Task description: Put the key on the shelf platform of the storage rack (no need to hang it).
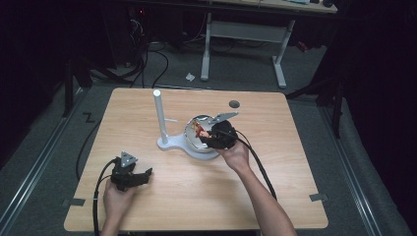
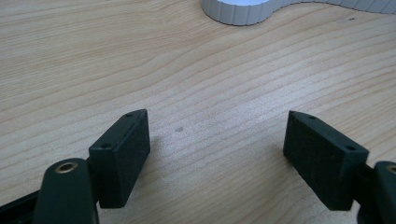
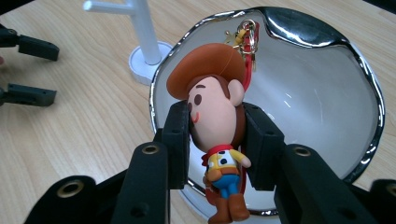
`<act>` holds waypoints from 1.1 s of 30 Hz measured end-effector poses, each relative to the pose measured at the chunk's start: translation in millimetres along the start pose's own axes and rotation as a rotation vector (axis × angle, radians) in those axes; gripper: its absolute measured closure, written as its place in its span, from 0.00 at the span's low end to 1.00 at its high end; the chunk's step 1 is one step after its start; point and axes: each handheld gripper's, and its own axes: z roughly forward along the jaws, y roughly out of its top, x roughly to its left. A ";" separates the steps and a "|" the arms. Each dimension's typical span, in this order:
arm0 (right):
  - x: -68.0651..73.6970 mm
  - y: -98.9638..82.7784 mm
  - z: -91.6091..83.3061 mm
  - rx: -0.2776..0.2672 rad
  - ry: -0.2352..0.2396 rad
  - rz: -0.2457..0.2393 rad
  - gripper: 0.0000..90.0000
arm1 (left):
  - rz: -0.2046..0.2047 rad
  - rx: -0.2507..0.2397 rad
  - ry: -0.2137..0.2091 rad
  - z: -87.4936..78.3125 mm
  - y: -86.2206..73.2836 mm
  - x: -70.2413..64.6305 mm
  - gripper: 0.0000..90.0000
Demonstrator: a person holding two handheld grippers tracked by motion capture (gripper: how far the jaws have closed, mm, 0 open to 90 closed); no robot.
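Observation:
A small cowboy figure keychain (image 3: 215,116) with a brown hat, yellow shirt and blue trousers hangs over a shiny silver bowl (image 3: 327,93). My right gripper (image 3: 217,135) is shut on the figure's head; its red strap and gold ring (image 3: 247,35) trail up behind the hat. In the high view the right gripper (image 1: 209,135) holds the keychain (image 1: 200,131) above the bowl (image 1: 192,129) at the table's middle. My left gripper (image 1: 142,175) rests near the front left of the table, open, and its pads (image 2: 123,154) have only bare wood between them.
A white stand with an upright post (image 1: 159,115) and a side peg sits on a white base (image 1: 169,143) just left of the bowl. A dark round hole (image 1: 234,104) lies at the table's far side. Cables trail from both grippers toward the front edge.

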 end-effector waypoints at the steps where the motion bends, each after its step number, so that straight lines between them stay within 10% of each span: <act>1: -0.7 0.4 3.5 0.008 -0.008 0.004 0.73 | 0.000 0.000 0.000 0.0 0.0 0.0 0.26; 21: -5.3 2.5 23.2 0.056 -0.029 0.037 0.65 | 0.000 0.000 0.000 0.0 0.0 0.0 0.26; 33: -12.6 -2.5 0.3 -0.020 -0.032 0.062 0.53 | 0.001 0.001 0.000 -0.1 0.0 0.0 0.26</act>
